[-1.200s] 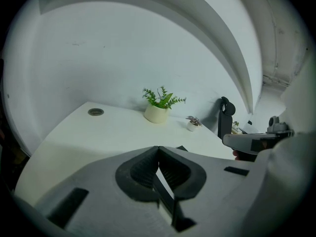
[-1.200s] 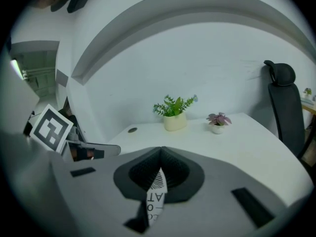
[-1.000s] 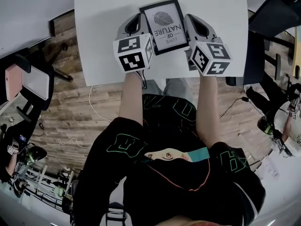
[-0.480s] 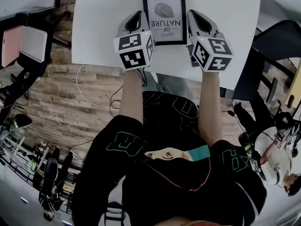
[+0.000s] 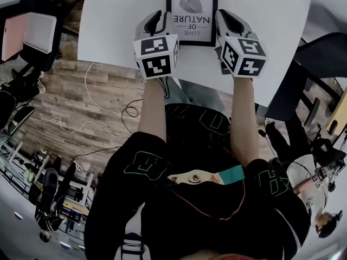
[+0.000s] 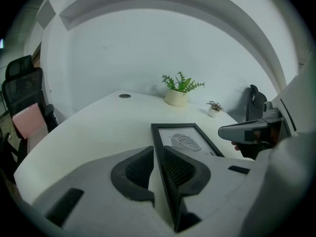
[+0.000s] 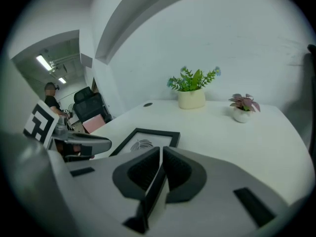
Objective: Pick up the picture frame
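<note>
**Containers.** Two pots stand at the far side of the white table (image 5: 116, 34), near the wall.
- A cream pot (image 7: 191, 99) holds a green leafy plant (image 7: 193, 80).
- A smaller white pot (image 7: 241, 115), just beside it, holds a plant with reddish leaves (image 7: 244, 102).

**Picture frame.** The picture frame (image 5: 192, 14) lies face up on the table, between the two grippers. It is a narrow black rectangular frame around a white sheet. The sheet carries a dark graphic of fine curved lines, shaped like a leaf or a fingerprint.

**Lettering.** Below the graphic the sheet reads "LOVE OF NATURE" on two lines. In the head view the words appear upside down.

**Grippers.**
- The left gripper (image 5: 159, 16) has the frame's left edge between its jaws. The jaws are opening. A strip of white table shows between the outer jaw and the edge.
- The right gripper (image 5: 223, 16) has the frame's right edge between its jaws. These jaws are also opening, only slightly, and both pads lie close against the edge.

Each gripper carries a cube with square black-and-white markers.
</note>
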A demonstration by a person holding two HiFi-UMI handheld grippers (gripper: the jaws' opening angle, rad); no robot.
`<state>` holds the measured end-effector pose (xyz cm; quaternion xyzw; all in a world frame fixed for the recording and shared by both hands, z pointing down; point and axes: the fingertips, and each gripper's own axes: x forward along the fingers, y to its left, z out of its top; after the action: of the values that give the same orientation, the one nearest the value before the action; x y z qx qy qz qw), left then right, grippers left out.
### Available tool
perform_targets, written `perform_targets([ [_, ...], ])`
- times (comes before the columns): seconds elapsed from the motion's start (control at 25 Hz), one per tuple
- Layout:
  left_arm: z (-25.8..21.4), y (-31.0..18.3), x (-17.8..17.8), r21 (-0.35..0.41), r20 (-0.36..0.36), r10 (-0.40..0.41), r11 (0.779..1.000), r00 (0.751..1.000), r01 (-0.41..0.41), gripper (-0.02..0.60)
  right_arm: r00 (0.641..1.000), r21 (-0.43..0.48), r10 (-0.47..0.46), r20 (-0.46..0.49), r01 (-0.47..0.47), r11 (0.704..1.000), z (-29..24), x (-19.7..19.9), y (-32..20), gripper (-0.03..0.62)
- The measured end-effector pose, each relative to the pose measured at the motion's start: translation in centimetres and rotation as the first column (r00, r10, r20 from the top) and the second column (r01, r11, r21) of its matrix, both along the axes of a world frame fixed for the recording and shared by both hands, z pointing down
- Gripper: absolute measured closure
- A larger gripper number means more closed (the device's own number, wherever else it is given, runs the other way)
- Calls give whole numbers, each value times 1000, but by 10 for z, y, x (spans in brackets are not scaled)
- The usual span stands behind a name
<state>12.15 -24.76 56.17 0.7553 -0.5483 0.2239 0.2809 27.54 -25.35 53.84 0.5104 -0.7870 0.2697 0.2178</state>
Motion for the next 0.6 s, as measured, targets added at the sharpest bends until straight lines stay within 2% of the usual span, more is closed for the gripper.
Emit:
perform_targets([
  [0.24, 11, 9, 7, -37, -14, 4, 999, 1000, -5, 448, 1000, -42, -25, 1, 25, 999, 16, 0, 2, 532],
  [0.4, 19, 14, 8, -60, -15, -7, 998, 1000, 6, 439, 999, -89, -41, 1, 41, 995, 29, -2, 4, 492],
  [0.6, 27, 12, 7, -81, -42, -35, 996, 998, 32, 433, 1000, -132, -28, 13, 30, 991, 41, -1, 3, 488],
])
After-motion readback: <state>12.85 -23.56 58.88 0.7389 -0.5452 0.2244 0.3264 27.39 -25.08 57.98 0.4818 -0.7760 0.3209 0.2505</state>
